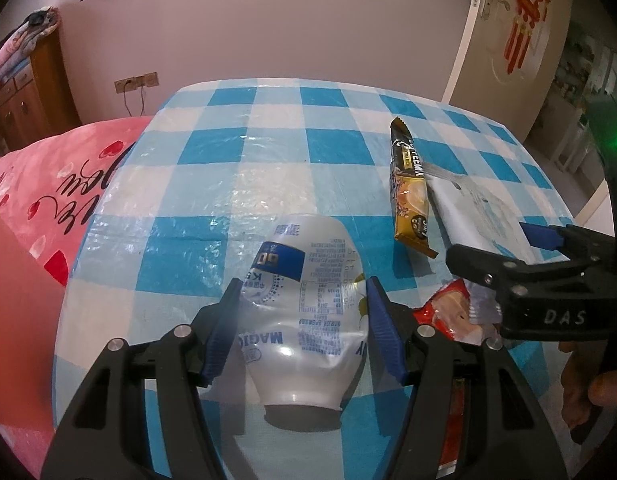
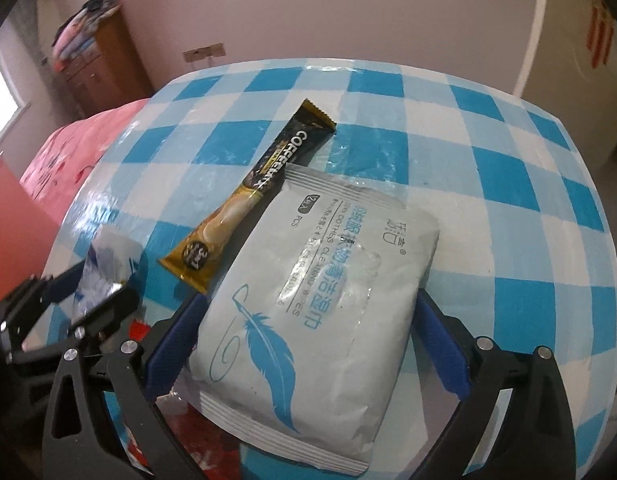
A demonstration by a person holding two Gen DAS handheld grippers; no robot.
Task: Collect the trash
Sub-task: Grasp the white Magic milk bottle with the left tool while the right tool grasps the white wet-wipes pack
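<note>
A crushed white plastic bottle [image 1: 304, 320] with a blue label sits mouth towards the camera between the blue pads of my left gripper [image 1: 300, 320], which is shut on its sides; the bottle [image 2: 104, 264] and left gripper [image 2: 92, 292] also show at the left of the right wrist view. My right gripper [image 2: 306, 340] stands open astride a pale wet-wipes packet [image 2: 316, 280] that lies flat on the cloth, fingers at either edge. Seen from the left wrist, the right gripper [image 1: 488, 240] hangs over the packet [image 1: 480, 208]. A gold-and-black coffee sachet [image 2: 252, 196] [image 1: 410, 188] lies beside the packet.
A crumpled red wrapper [image 1: 448, 312] [image 2: 140, 328] lies between the two grippers, partly under the packet. The table [image 1: 268, 128] wears a blue-and-white checked plastic cloth. A pink blanket [image 1: 68, 184] lies left, a white door [image 1: 508, 40] far right. A person's hand [image 1: 588, 396] grips the right tool.
</note>
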